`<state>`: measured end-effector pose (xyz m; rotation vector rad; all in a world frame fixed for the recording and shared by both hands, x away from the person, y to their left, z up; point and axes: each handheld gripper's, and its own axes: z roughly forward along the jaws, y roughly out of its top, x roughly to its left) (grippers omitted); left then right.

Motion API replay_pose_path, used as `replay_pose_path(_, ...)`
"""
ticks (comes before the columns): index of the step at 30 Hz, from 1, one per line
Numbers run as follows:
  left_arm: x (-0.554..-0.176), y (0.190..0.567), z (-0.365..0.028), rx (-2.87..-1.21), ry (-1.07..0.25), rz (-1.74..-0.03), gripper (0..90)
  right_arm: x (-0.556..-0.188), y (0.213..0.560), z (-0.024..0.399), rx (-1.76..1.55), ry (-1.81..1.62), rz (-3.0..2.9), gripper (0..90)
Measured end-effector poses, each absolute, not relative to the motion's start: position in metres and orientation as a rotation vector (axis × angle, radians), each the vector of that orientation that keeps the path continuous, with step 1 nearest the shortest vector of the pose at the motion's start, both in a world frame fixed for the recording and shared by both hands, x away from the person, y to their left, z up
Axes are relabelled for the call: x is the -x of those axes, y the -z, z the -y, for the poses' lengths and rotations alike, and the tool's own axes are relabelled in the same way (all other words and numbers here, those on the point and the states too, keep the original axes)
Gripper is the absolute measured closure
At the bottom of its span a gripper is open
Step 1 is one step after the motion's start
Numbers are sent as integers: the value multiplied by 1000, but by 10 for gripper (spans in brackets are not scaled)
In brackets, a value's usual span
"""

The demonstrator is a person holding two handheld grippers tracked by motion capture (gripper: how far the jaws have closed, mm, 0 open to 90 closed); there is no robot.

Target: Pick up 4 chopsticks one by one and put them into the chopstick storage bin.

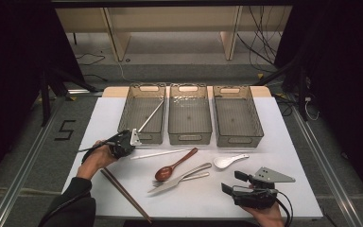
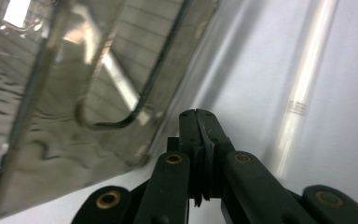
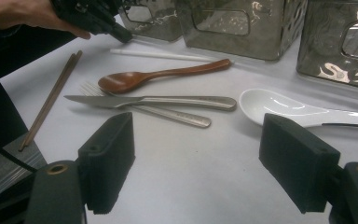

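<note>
We saw a white-topped table bearing three smoky translucent plastic bins in a row at its far side, the left one holding a slim white stick, with two brown wooden chopsticks lying near the left edge. Our left gripper, jaws pressed together on nothing, sat just at the left bin's near wall beside a long white plastic chopstick lying on the table. Our right gripper hovered at the near right with jaws spread wide, facing a brown wooden spoon, a steel knife crossing a steel fork, and a white ceramic soup spoon.
</note>
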<state>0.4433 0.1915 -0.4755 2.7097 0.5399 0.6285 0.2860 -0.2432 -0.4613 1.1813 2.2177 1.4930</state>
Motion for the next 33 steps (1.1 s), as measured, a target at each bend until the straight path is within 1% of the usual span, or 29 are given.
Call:
replay_pose_path(2,-438,475,-189,-2709,-592,-516,891,-286,461,243,-1177,-1493,-2217,272)
replay_pose_path(6,-434,474,-188,-2717,-577,-506,891,-286,461,243,-1179,-1493,-2218,272)
replay_pose_path(11,-435,470,-189,-2681,-550,-569,889,-286,461,243,-1180,-1491,-2219,273)
replay_pose_path(13,-435,466,-188,-2667,-521,-594,885,-286,461,243,-1183,-1491,-2219,272)
replay_pose_path(17,-435,457,-185,-2636,-448,-645,769,-287,462,243,-1181,-1491,-2220,272)
replay_pose_path(19,-434,454,-180,-2614,-401,-689,677,-287,462,243,-1183,-1490,-2221,272)
replay_pose_path(21,-434,452,-176,-2612,-364,-694,642,-286,461,243,-1185,-1492,-2221,272)
replay_pose_path(23,-435,450,-172,-2623,-340,-711,573,-286,461,243,-1182,-1492,-2220,272)
replay_pose_path(25,-436,451,-168,-2624,-325,-715,526,-286,461,243,-1180,-1493,-2220,272)
replay_pose_path(26,-437,452,-166,-2630,-310,-720,482,-286,461,243,-1182,-1492,-2220,272)
replay_pose_path(30,-437,456,-159,-2651,-272,-706,422,-286,461,244,-1183,-1493,-2219,272)
replay_pose_path(33,-437,457,-154,-2652,-252,-707,398,-286,461,244,-1184,-1494,-2219,272)
